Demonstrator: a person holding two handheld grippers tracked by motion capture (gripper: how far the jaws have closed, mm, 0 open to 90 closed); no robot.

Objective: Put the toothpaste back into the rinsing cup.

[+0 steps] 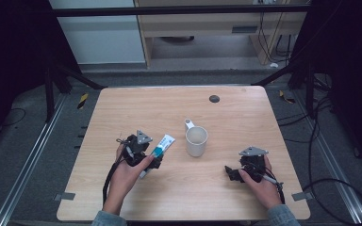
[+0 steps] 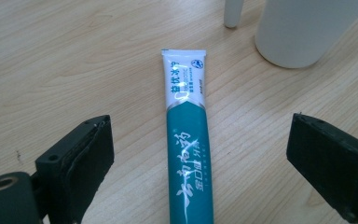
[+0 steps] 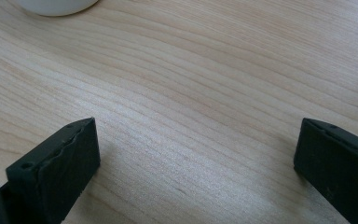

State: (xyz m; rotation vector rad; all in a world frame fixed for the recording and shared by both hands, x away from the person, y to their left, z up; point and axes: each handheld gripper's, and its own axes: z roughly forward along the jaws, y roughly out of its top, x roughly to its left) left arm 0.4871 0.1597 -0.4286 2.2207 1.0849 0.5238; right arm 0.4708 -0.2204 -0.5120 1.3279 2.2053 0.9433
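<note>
Overhead: tube (image 1: 162,145) lay flat on surface (image 1: 122,106), slanting toward mug (image 1: 196,140), near end under left gripper (image 1: 143,155); right gripper (image 1: 235,173) rested well apart, right of mug.

Left gripper view: fingers (image 2: 81,154) spread wide, astride tube (image 2: 189,154), touching nothing. Best lowered squarely, closed gently across teal body, not crimped white end, to avoid squeezing paste out. Cap end cut off at bottom edge; mug (image 2: 303,28) cropped at top.

Right gripper view: fingers (image 3: 56,168) spread over bare wood, holding nothing; mug's (image 3: 56,5) base barely seen.
</note>
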